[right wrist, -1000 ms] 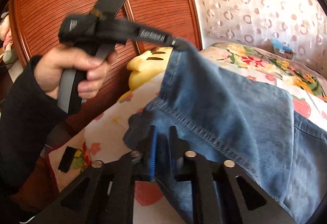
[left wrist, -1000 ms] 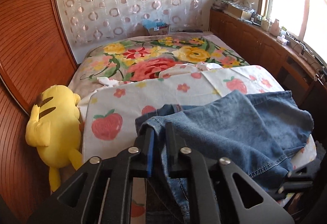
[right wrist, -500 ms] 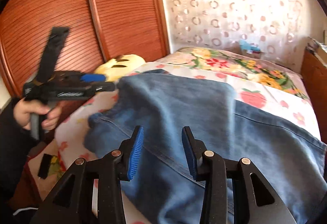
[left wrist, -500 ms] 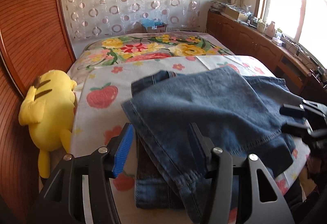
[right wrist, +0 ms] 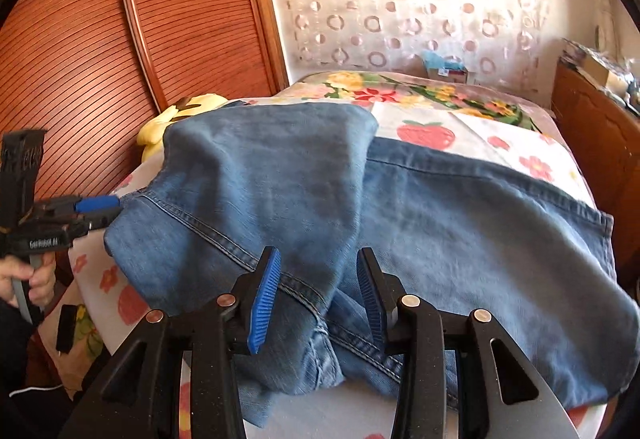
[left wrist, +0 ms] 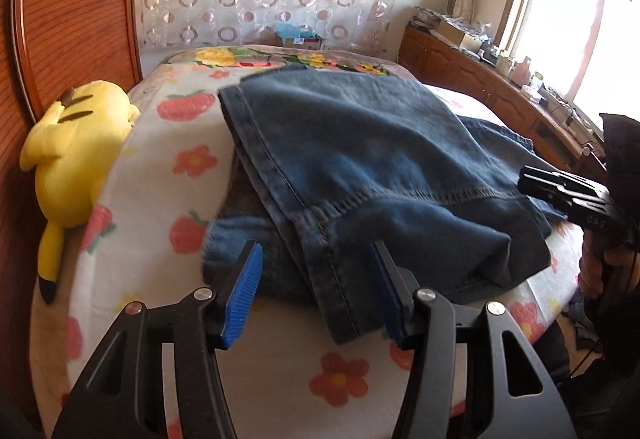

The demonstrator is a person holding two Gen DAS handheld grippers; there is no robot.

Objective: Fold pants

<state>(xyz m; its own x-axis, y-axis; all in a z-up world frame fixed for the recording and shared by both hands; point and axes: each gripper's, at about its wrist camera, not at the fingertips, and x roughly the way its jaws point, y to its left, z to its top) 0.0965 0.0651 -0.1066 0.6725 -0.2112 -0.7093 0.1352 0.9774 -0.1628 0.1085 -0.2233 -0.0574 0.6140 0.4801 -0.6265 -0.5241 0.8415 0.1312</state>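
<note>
Blue jeans (left wrist: 360, 143) lie on the strawberry-print sheet (left wrist: 160, 175), one half folded over the other. In the left wrist view my left gripper (left wrist: 317, 257) is open just above the near hem; denim lies between the blue pads (left wrist: 244, 291) without being pinched. My right gripper (left wrist: 526, 183) pokes in from the right edge beside the jeans. In the right wrist view the jeans (right wrist: 260, 179) spread under my right gripper (right wrist: 319, 263), which is open over a seam and grips nothing. My left gripper (right wrist: 114, 209) sits at the left corner of the fold.
A yellow plush toy (left wrist: 76, 151) lies along the bed's left side against the slatted wooden doors (left wrist: 72, 19). A wooden cabinet (left wrist: 480, 79) with clutter runs under the window on the right. A box (left wrist: 298, 37) stands beyond the bed's far end. A hand (right wrist: 28, 279) holds the left gripper.
Both grippers were shut on the jeans' edge a second ago and have opened and let go. The folded half now rests flat on the lower half, and both grippers have drawn back.
</note>
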